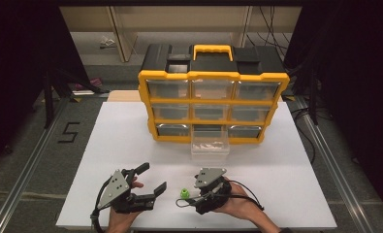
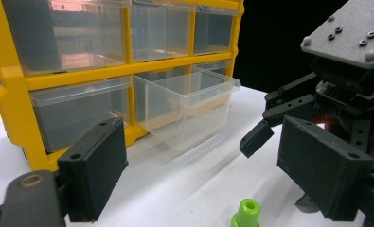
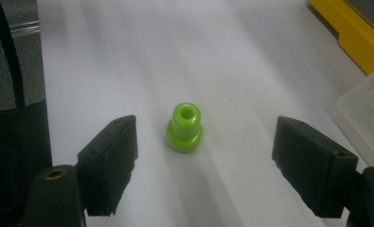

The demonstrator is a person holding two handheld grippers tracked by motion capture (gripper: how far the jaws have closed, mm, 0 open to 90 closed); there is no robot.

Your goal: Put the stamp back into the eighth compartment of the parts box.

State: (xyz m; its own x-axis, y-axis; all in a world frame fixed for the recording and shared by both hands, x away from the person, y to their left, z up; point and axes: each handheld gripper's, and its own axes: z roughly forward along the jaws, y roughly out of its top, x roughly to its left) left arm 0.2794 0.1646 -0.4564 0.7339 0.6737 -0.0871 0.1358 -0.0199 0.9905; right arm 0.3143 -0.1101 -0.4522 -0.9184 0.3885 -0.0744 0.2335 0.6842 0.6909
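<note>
A small green plastic piece [image 1: 183, 193] stands upright on the white table top [image 1: 131, 141] near the front edge. In the right gripper view the green piece [image 3: 184, 127] sits between the jaws of my right gripper [image 3: 208, 131], which is open and touching nothing. My right gripper [image 1: 189, 194] points left at the piece from close by. My left gripper [image 1: 153, 176] is open and empty, just left of the piece. In the left gripper view the green piece [image 2: 247, 213] lies low, ahead of my left gripper [image 2: 208, 142].
A yellow and black organiser [image 1: 213, 76] with clear drawers stands at the back of the table. Its bottom middle drawer [image 1: 209, 145] is pulled out toward me and looks empty. Bare white surface lies between the drawer and the grippers.
</note>
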